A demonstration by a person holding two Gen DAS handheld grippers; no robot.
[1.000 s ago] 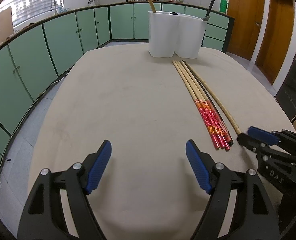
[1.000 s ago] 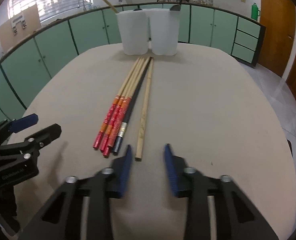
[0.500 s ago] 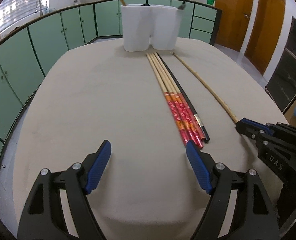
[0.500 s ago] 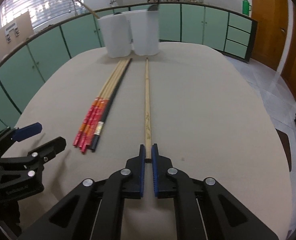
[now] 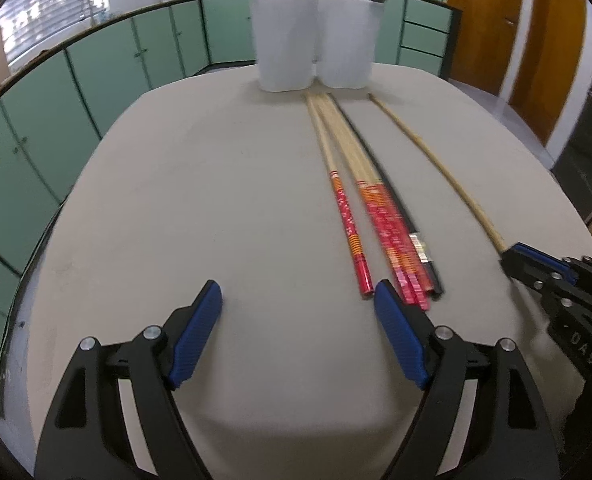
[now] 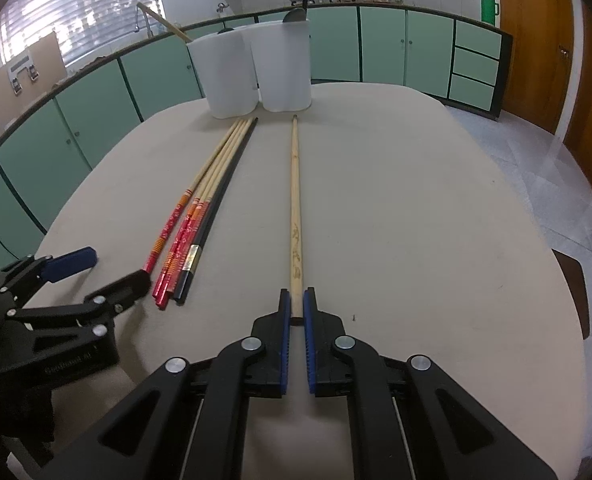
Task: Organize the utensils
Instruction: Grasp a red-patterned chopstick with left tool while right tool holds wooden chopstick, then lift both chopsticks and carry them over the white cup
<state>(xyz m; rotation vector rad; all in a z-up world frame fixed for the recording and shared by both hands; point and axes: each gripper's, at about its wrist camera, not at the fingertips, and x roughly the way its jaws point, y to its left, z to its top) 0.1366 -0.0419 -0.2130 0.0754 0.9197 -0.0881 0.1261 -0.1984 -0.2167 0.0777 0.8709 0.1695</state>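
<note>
Chopsticks lie on the beige table in front of me, running lengthwise from my grippers toward the white utensil holder at the far edge. That holder has two tubs side by side; a wooden handle leans out of the left one and a dark-handled utensil stands in the right one.

My left gripper hangs low over bare tabletop with its jaws spread wide and nothing between them. Its right blue pad sits just beside the near ends of the bundle, and I cannot tell whether it touches them.

My right gripper is clamped narrow on the near end of the plain wooden chopstick, which lies straight ahead with its far tip close to the right tub.

Left of that stick, well apart from it, is the bundle: three red-handled chopsticks and one black chopstick on their right side. One red stick has splayed slightly away from the others at its near end.
</note>
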